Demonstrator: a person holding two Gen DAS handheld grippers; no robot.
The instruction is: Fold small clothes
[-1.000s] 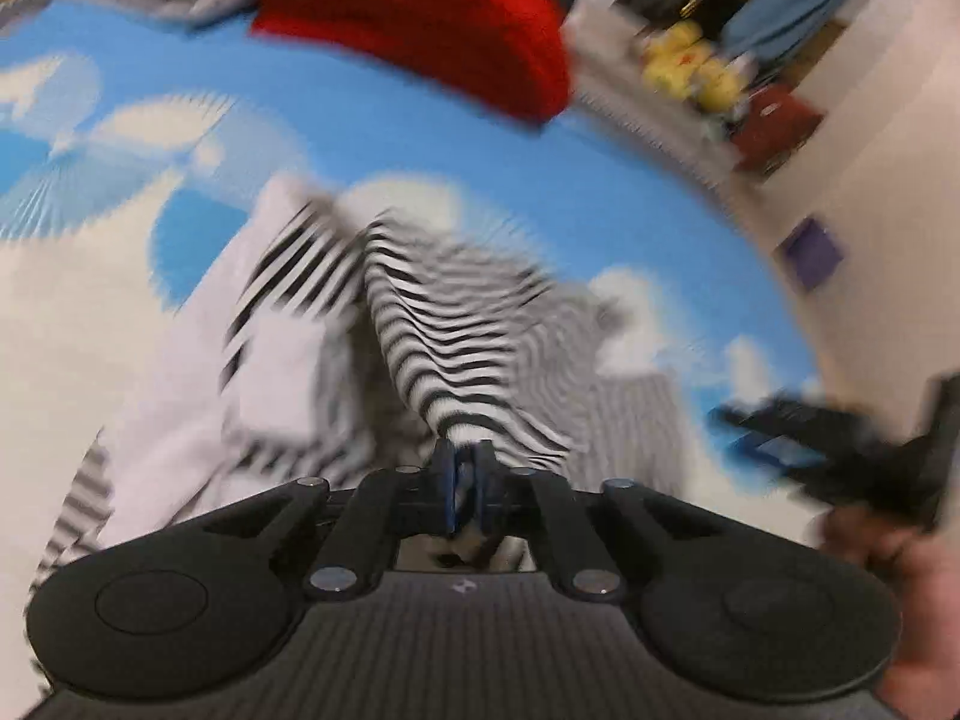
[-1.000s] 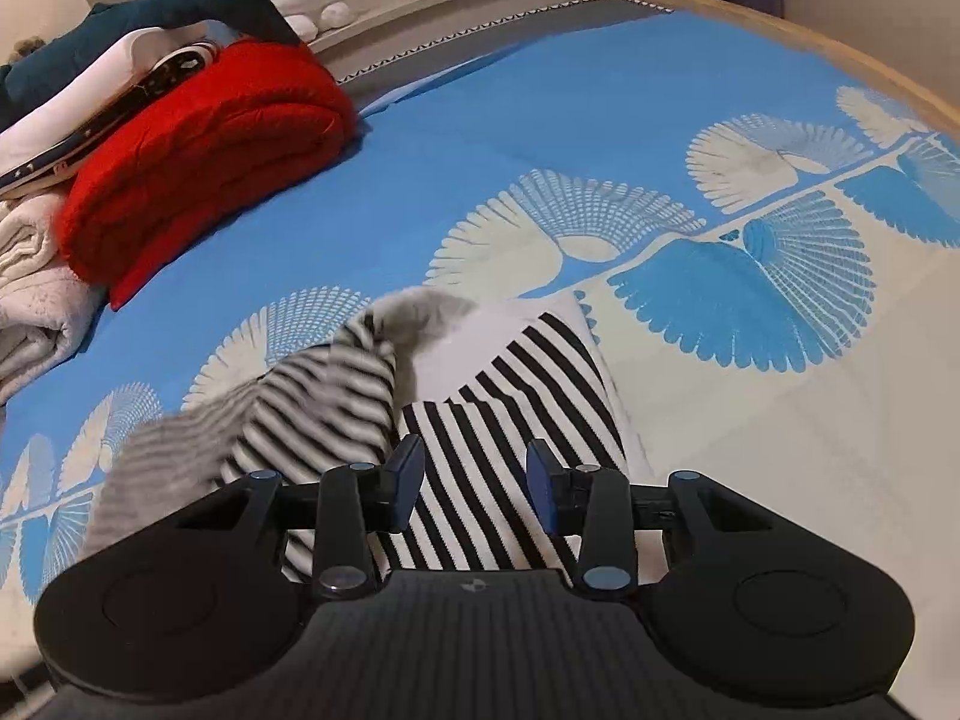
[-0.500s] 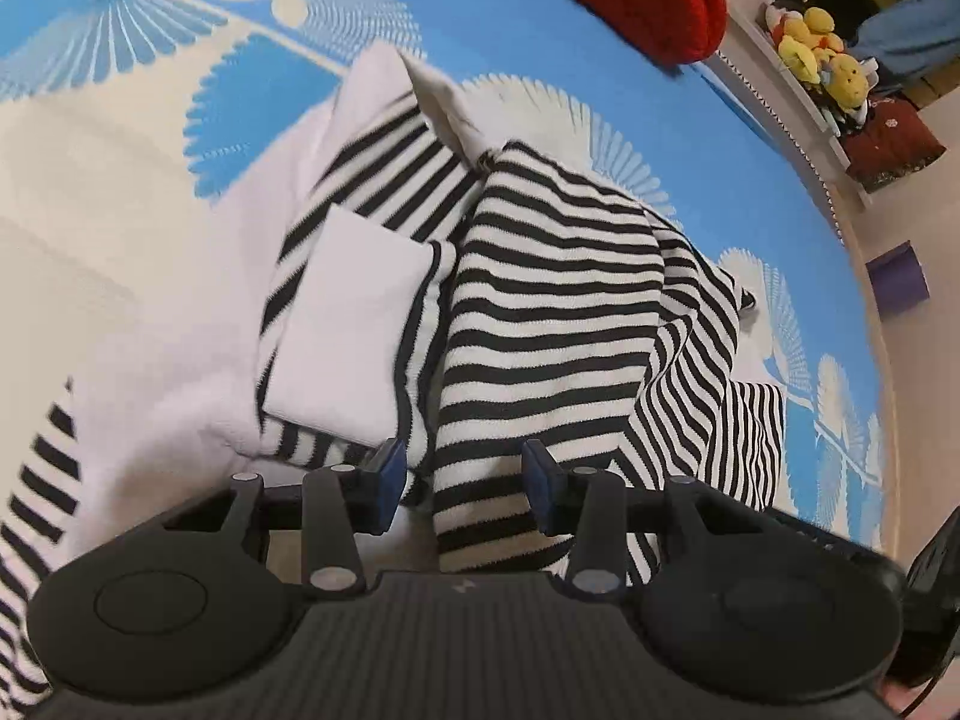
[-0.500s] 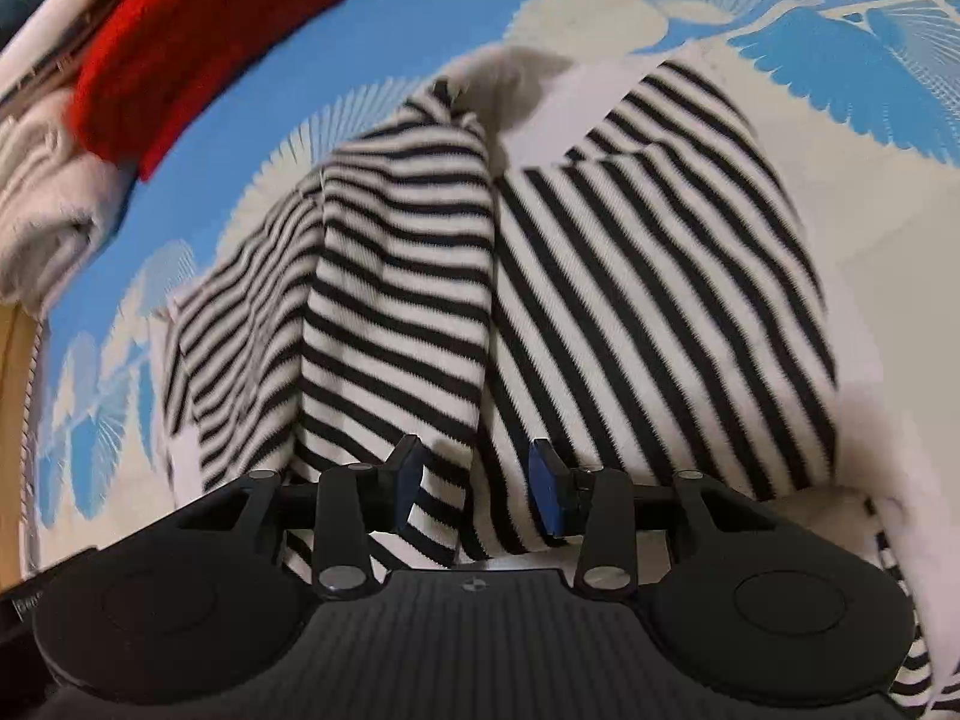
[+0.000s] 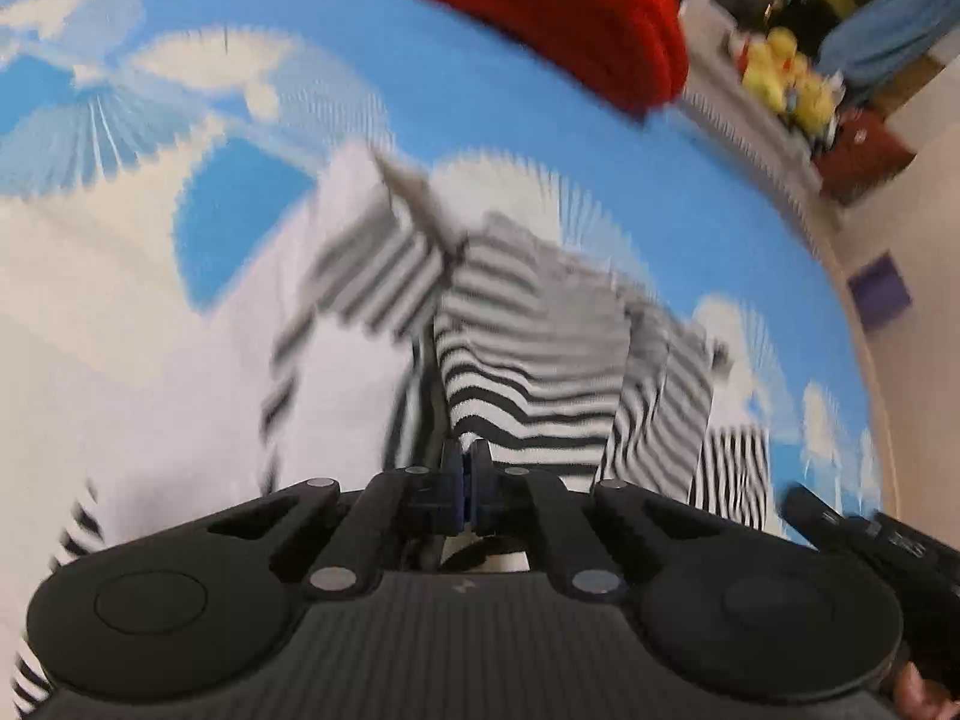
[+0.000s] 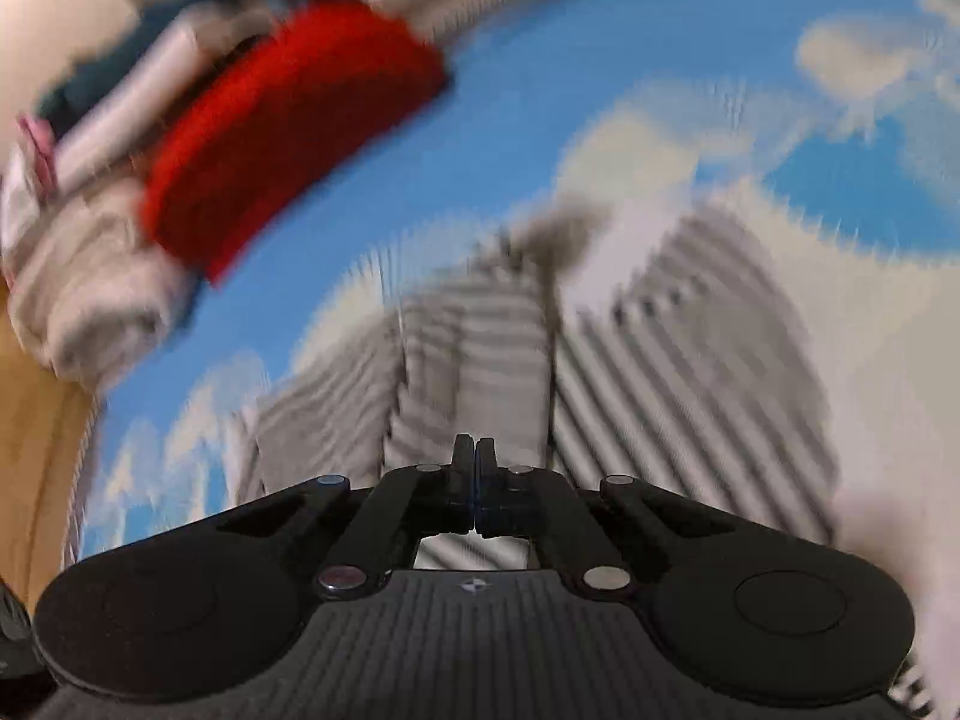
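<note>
A black-and-white striped garment (image 5: 528, 372) lies crumpled on the blue and white patterned bedspread (image 5: 540, 120). My left gripper (image 5: 467, 468) is shut on the near edge of the striped garment, and the cloth rises toward it. In the right wrist view the same garment (image 6: 480, 360) is blurred, and my right gripper (image 6: 474, 468) is shut on its near edge. The right gripper's body also shows at the lower right of the left wrist view (image 5: 882, 540).
A folded red blanket (image 5: 540, 12) lies at the far side of the bed; it also shows in the right wrist view (image 6: 288, 126) beside a cream towel (image 6: 84, 294). Yellow soft toys (image 5: 786, 78) sit on a ledge beyond. The wooden bed edge (image 6: 36, 420) is at left.
Half a second ago both grippers were open over the garment. Both have closed on its near edge and are moving fast; the views are blurred.
</note>
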